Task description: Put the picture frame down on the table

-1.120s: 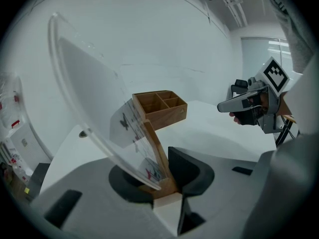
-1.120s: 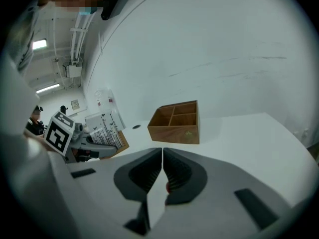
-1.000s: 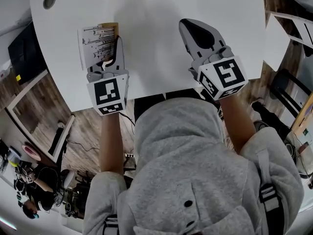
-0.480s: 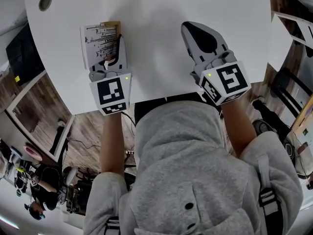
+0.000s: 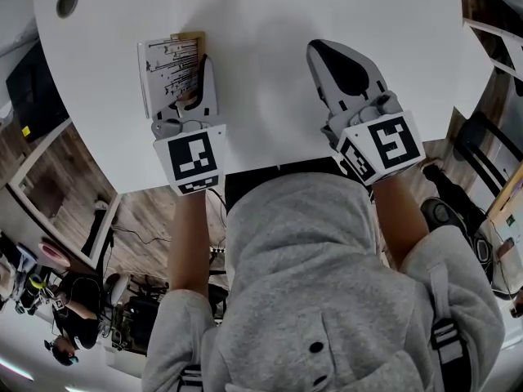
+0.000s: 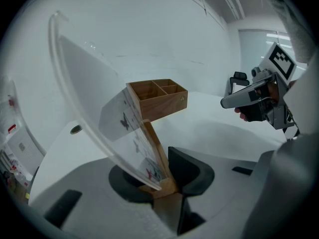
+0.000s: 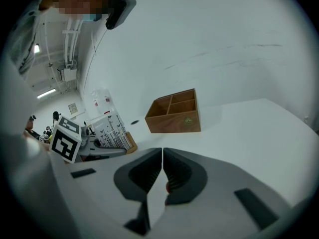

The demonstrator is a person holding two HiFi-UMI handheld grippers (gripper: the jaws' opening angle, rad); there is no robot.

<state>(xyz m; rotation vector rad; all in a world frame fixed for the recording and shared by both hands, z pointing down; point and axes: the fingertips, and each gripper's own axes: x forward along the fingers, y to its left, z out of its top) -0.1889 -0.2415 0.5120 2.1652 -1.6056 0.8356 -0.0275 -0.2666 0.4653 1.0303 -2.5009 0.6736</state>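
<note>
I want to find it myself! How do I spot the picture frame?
Look at the white table. On its left side, the left gripper pinches the picture frame by its wooden base. Unlike the wooden box farther back, it has a clear pane with black-lined print.

Over the left part of the table [image 5: 261, 23], the picture frame [image 5: 172, 64], tilted, with its lower edge between the jaws of the left gripper [image 5: 192, 96]; impossible to tell whether touching the tabletop. To its right and well apart, over the table's right half, the right gripper [image 5: 331, 55]. Beyond the frame, at the table's far edge, a box [image 7: 174, 114] divided into compartments. Farther left, near the table's far left corner, a round hole [image 5: 65, 2]. At the near edge, behind both grippers, the person [image 5: 310, 284].
</note>
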